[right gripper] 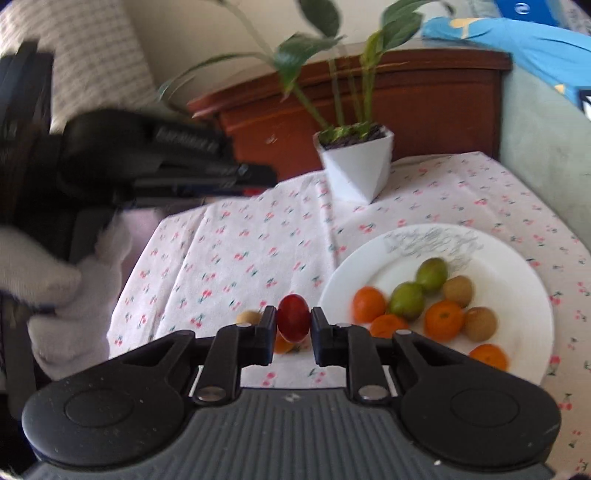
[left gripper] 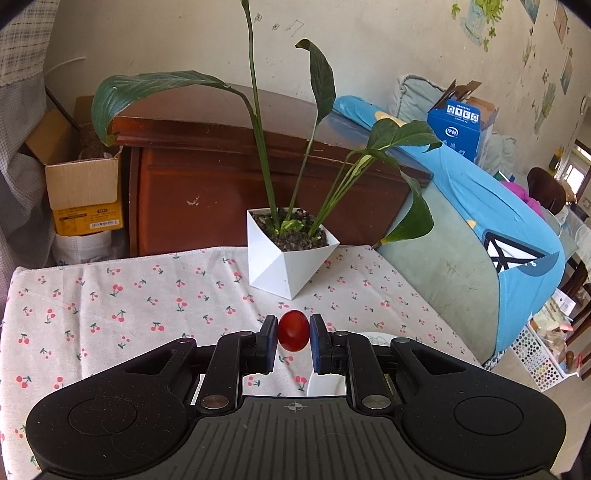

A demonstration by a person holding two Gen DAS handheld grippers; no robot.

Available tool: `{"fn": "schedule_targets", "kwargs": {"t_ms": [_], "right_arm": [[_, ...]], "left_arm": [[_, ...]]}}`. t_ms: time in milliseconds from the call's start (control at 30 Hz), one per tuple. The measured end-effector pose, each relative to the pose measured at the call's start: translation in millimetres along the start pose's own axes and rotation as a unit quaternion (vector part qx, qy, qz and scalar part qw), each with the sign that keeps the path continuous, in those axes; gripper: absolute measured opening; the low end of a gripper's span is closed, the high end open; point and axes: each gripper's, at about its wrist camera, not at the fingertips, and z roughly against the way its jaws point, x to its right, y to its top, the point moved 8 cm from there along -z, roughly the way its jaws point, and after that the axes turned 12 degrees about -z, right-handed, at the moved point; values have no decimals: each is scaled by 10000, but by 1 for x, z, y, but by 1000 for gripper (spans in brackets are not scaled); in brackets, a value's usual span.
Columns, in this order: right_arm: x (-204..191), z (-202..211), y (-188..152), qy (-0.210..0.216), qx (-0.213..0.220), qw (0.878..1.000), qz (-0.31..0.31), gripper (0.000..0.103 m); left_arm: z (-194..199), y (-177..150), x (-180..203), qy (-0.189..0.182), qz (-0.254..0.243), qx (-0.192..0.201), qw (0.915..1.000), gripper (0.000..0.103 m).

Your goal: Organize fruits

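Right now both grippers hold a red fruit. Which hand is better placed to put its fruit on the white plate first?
Probably the right. The right gripper holds its red fruit just beside the plate. In the left view only a sliver of plate shows, behind the right-hand finger.

Probably a lived-in home: cherry-print tablecloth [left gripper: 147,295], potted plant [left gripper: 291,254], wooden cabinet [left gripper: 240,177], wall stickers [left gripper: 480,18].

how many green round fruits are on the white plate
2: one green round fruit mid-plate, the other just behind it. The white plate's near edge is hidden.
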Motion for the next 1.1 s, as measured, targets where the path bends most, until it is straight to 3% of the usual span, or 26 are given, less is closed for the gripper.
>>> {"fn": "schedule_targets", "kwargs": {"t_ms": [167, 333, 767, 867, 1033, 1100], "right_arm": [[59, 20, 35, -663, 631, 9907, -1009, 19], [95, 20, 34, -958, 631, 9763, -1837, 19], [114, 12, 25, -1232, 500, 9649, -2264, 23], [116, 15, 26, -1215, 560, 9630, -2338, 24], [112, 20, 33, -991, 701, 9630, -2407, 24], [109, 22, 35, -930, 744, 9644, -2363, 24]], "left_arm": [[-14, -5, 12, -102, -14, -115, 9999, 16], [-36, -20, 36, -290, -197, -367, 9987, 16], [-69, -53, 68, -476, -574, -753, 9944, 16], [-67, -51, 71, -474, -604, -714, 9945, 20], [-51, -38, 72, -387, -667, -539, 9956, 47], [-43, -33, 69, -316, -696, -504, 9958, 49]]}}
